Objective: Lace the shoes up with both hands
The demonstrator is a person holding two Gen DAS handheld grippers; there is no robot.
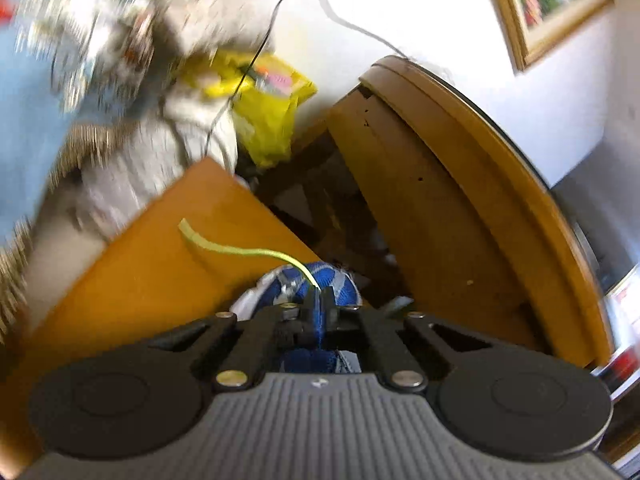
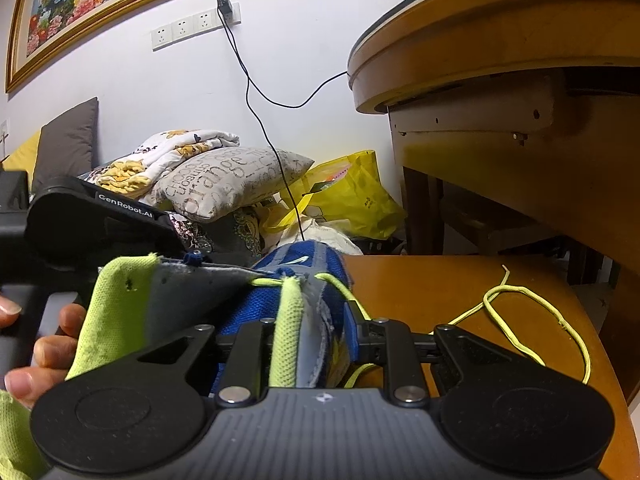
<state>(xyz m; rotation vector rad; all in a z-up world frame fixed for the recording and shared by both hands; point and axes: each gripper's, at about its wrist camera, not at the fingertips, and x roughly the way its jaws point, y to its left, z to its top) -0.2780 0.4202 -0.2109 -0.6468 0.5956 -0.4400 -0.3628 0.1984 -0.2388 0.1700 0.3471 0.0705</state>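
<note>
Lime lace (image 1: 256, 254) pinched in left hand-held gripper (image 1: 319, 304), apparently.

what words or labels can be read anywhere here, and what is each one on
"GenRobot.AI" – white lettering on the black body of the left gripper, seen in the right wrist view.
"orange" – among the grey script words printed on the pillow; the rest of its print is too distorted to read reliably.
Small print on the yellow bag: too small to read.
Left wrist view: nothing readable, blurred.
</note>
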